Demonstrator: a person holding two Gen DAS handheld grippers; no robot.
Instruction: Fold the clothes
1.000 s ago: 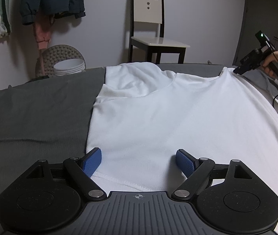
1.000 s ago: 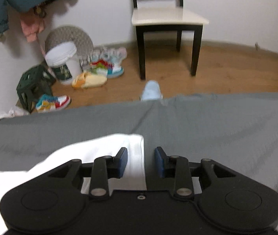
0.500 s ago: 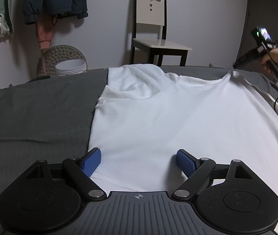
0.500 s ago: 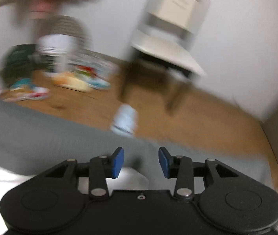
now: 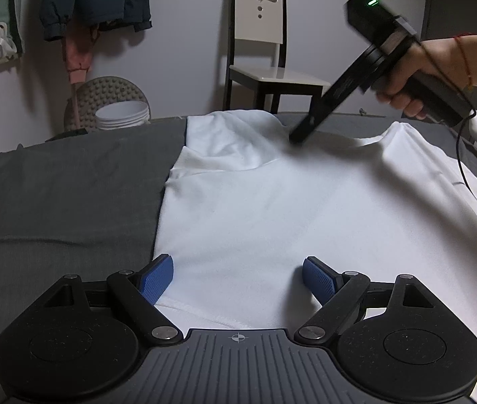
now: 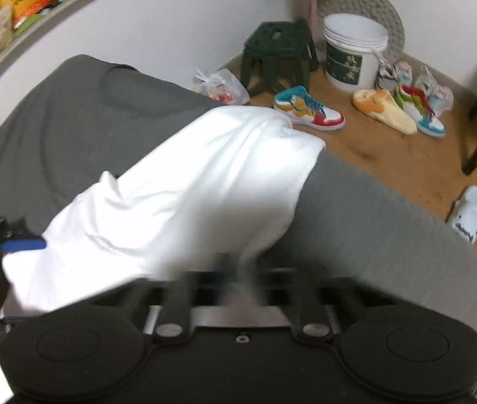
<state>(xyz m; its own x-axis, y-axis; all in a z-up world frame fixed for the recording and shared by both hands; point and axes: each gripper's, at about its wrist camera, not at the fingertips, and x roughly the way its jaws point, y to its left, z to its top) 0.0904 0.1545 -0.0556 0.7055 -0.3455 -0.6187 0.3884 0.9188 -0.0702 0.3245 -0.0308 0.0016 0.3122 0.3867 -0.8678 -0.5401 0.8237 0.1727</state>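
A white shirt [image 5: 272, 208] is seen spread over a grey bed cover [image 5: 63, 195], filling centre and right of the left wrist view. The left gripper [image 5: 237, 277] is held low at the bottom of the frame, blue pads [image 5: 157, 277] set wide apart w/ the shirt's hem lying between them; nothing is clamped. The right gripper [image 5: 297, 138], held in a hand [image 5: 406, 80] at upper right, is angled down w/ its tip at the shirt's far edge. In the right wrist view the shirt [image 6: 188, 188] is seen bunched and raised toward frame centre, fabric drawn to the blurred right gripper [image 6: 238, 269]; whether its fingers are closed can't be told. Shoes [image 6: 309, 109] and a white bucket [image 6: 353, 50] are visible on the floor, upper right.
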